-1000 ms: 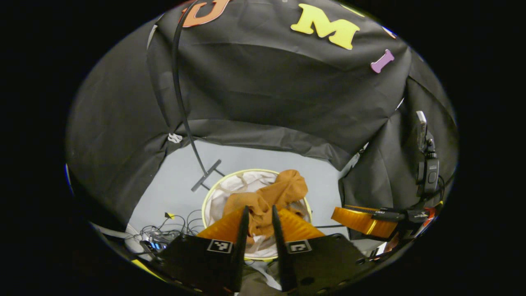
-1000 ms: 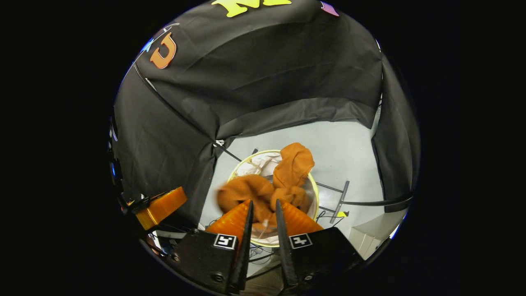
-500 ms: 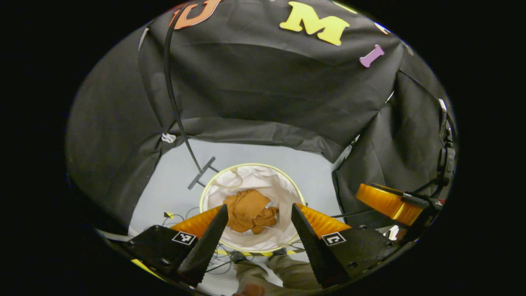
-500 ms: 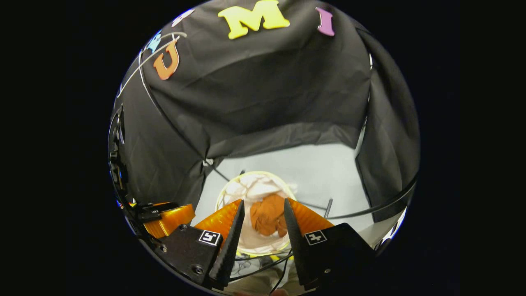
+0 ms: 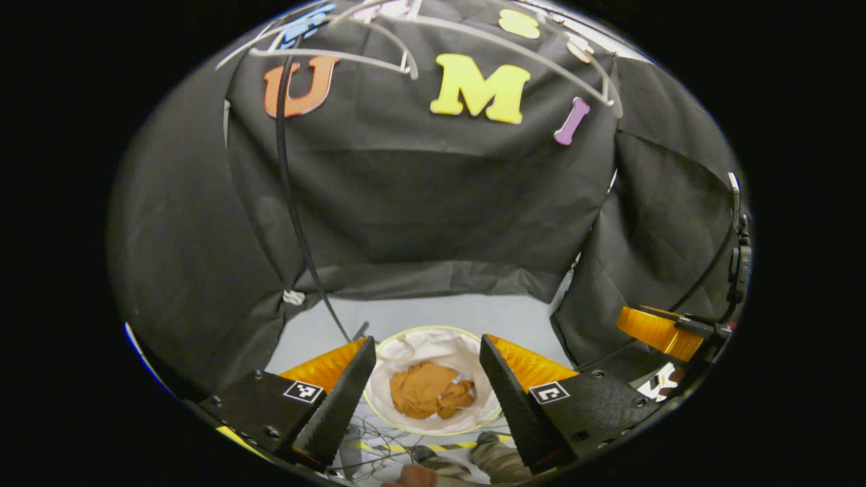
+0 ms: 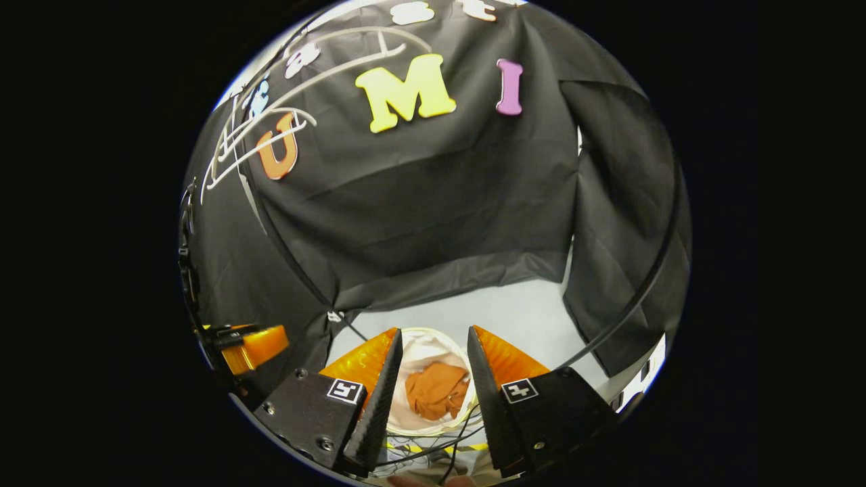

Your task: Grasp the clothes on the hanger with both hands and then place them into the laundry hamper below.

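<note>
The orange-brown garment lies crumpled at the bottom of the round white hamper with a yellow-green rim, on the grey floor. My left gripper stands open well above the hamper, nothing between its fingers. In the right gripper view the same garment rests inside the hamper, and my right gripper is open above it, holding nothing. White hangers hang at the top in the left gripper view. The right gripper appears at the right edge there; the left gripper appears at the left edge of the right gripper view.
A black rack pole runs down to a foot by the hamper. More white hangers hang at the upper left in the right gripper view. Cables and yellow-black tape lie on the floor in front of the hamper. A person's legs show below.
Both grippers let go of the garment, which dropped into the hamper. Both then opened and rose, so the hamper looks smaller and the hangers came into view at the top.
</note>
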{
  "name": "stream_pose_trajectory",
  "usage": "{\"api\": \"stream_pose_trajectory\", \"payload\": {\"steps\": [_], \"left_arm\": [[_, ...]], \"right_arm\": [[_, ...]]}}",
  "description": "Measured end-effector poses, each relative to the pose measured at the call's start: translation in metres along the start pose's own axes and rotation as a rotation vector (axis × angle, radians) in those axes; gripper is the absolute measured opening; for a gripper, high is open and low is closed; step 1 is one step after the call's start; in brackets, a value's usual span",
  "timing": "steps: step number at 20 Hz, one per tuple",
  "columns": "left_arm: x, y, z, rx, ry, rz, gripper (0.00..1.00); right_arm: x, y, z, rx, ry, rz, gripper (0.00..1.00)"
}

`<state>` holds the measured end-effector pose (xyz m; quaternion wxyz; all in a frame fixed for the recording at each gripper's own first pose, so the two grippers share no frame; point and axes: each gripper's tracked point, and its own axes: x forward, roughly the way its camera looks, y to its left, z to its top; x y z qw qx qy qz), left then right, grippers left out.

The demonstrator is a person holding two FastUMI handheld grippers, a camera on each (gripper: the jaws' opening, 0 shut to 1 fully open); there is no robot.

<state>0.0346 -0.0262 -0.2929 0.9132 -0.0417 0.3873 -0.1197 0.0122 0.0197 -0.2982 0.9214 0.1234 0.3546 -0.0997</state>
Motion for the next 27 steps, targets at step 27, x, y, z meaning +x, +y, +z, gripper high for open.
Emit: {"api": "stream_pose_trajectory", "payload": {"steps": [27], "left_arm": [[-0.343, -0.09, 0.105, 0.037, -0.772, 0.235, 1.0]], "right_arm": [[-0.367, -0.088, 0.137, -0.196, -0.649, 0.177, 0.8]]}}
